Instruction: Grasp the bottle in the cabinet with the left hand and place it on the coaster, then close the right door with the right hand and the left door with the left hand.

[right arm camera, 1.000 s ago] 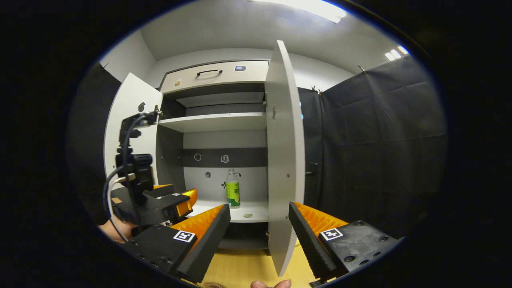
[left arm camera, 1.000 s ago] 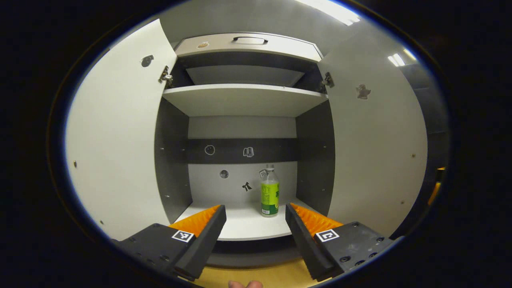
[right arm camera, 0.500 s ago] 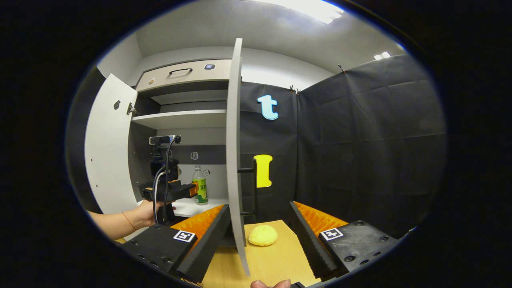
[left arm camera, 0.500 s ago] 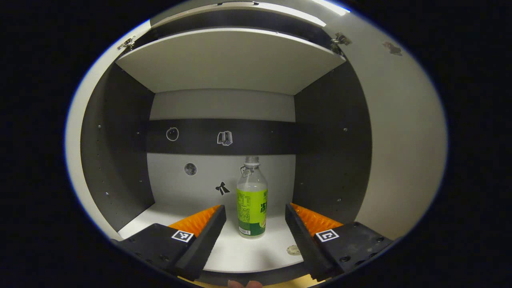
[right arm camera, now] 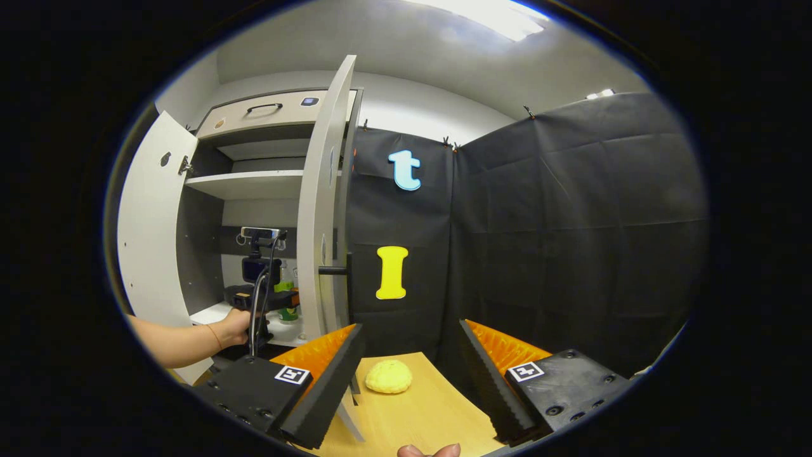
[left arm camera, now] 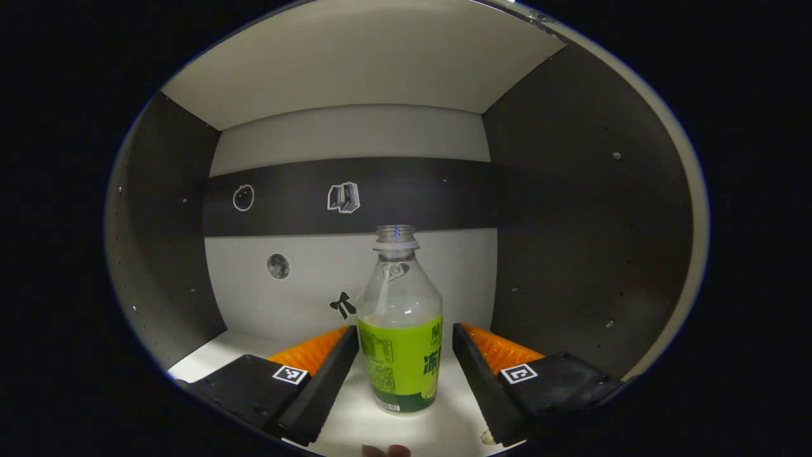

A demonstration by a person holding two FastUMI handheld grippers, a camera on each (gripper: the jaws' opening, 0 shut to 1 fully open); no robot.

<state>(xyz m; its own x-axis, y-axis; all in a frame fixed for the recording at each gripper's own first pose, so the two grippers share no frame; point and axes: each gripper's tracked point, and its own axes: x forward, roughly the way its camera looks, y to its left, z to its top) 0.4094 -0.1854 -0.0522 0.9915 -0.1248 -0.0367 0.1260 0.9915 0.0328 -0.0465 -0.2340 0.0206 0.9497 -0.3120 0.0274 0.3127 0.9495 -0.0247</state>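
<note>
While the left gripper (left arm camera: 405, 355) straddles the upright bottle (left arm camera: 399, 330) on the cabinet shelf (left arm camera: 209, 352), jaws wide and seemingly untouching, an off-centre squeeze could tip it; the right gripper (right arm camera: 411, 358) gapes empty.

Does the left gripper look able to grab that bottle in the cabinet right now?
Probably yes. The left gripper is open with the bottle standing upright between its fingers, apparently untouched yet. Nothing sits between them on the shelf, so closing should catch it.

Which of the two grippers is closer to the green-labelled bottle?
Left. The left gripper has the bottle between its open fingers inside the cabinet; the right gripper is outside, over the wooden table.
</note>
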